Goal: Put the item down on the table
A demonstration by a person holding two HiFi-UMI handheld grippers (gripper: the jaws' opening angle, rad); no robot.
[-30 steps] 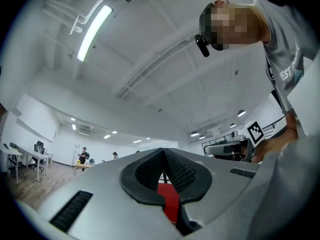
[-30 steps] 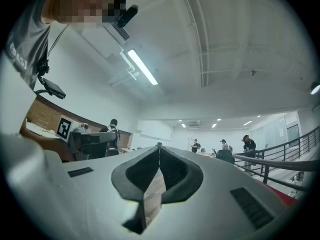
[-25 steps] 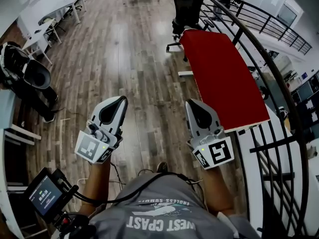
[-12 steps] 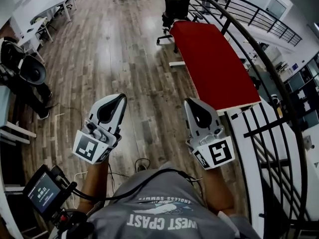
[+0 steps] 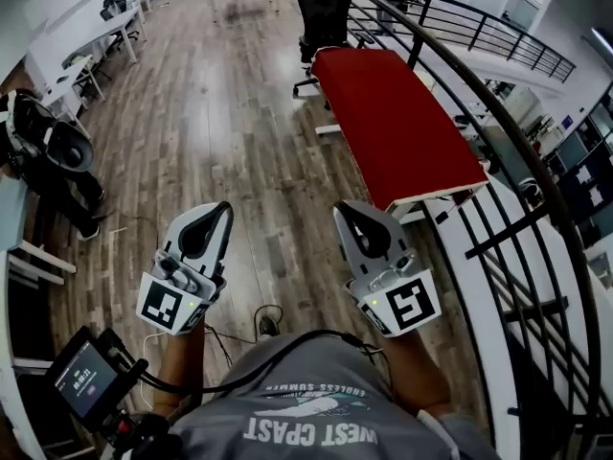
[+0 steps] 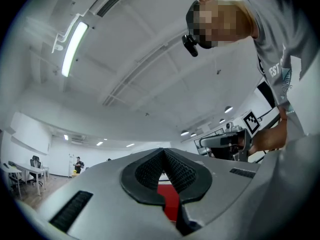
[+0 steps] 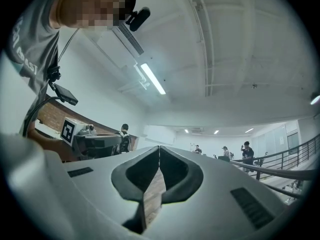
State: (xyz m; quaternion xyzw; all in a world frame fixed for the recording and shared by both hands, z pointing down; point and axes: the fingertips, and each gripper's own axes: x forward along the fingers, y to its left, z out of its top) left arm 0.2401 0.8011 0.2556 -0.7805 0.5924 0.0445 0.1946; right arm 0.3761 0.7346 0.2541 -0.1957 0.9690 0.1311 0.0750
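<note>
My left gripper (image 5: 222, 207) and right gripper (image 5: 340, 209) are held side by side in front of the person, above the wooden floor (image 5: 230, 113). Both are shut and hold nothing. In the left gripper view the left gripper (image 6: 162, 151) has its dark pads together, with a strip of red showing below them. In the right gripper view the right gripper (image 7: 159, 148) is closed to a thin slit, with floor planks behind it. The red table (image 5: 393, 123) stands ahead and to the right, its top bare. No loose item shows in any view.
A black curved railing (image 5: 498, 132) runs along the table's right side. A black office chair (image 5: 321, 12) stands at the table's far end. Dark equipment (image 5: 48, 147) and white desks (image 5: 105, 17) line the left. A small screen device (image 5: 84, 377) hangs at lower left.
In the head view the red table has shifted up and to the left, and the office chair behind it shows more fully. Both grippers sit slightly lower, still shut.
</note>
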